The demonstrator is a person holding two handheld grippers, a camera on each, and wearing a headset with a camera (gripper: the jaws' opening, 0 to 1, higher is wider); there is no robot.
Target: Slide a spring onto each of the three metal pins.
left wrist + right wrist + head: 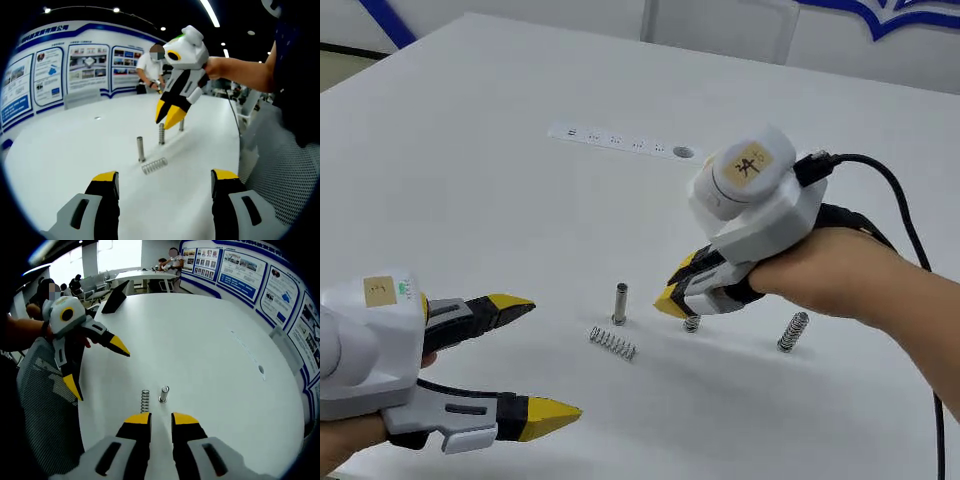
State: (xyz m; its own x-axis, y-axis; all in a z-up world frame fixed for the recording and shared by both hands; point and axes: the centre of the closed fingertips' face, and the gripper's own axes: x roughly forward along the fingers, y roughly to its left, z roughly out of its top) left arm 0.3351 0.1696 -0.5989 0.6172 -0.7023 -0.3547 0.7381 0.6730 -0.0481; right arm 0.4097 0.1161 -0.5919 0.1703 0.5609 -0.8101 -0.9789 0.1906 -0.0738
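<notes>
1. White workbench (470, 150), in a hall hung with blue-trimmed display boards (60, 70): we are looking down at two hand-held claws over a small set of pins and springs. A power strip (620, 140) lies well beyond the right claw (670, 298).
2. We see the right claw tipped down toward the tabletop in a person's hand (830, 275). Its yellow-tipped jaws are barely parted, and its own view shows a slim gap between them with nothing in it.
3. Just under the right claw's tips a standing spring (692, 323) rises upright from the table. We cannot tell whether the tips touch it.
4. Behind that claw, beside the wrist that carries it, a second upright spring (793, 332) stands apart from the first. We cannot make out the pin inside it.
5. Ahead of the right claw's tips a bare pin (620, 303) stands upright. A loose spring (612, 343) lies on its side just beside the pin's foot, toward the left claw (556, 357).
6. We see the left claw held low over the table with its jaws spread wide and gripping nothing. It points toward the pins but stays well apart from them.
7. From the left claw's own view, the bare pin and the loose spring lie ahead, between the lines of its two jaws. The right claw hangs beyond them, over the standing spring.
</notes>
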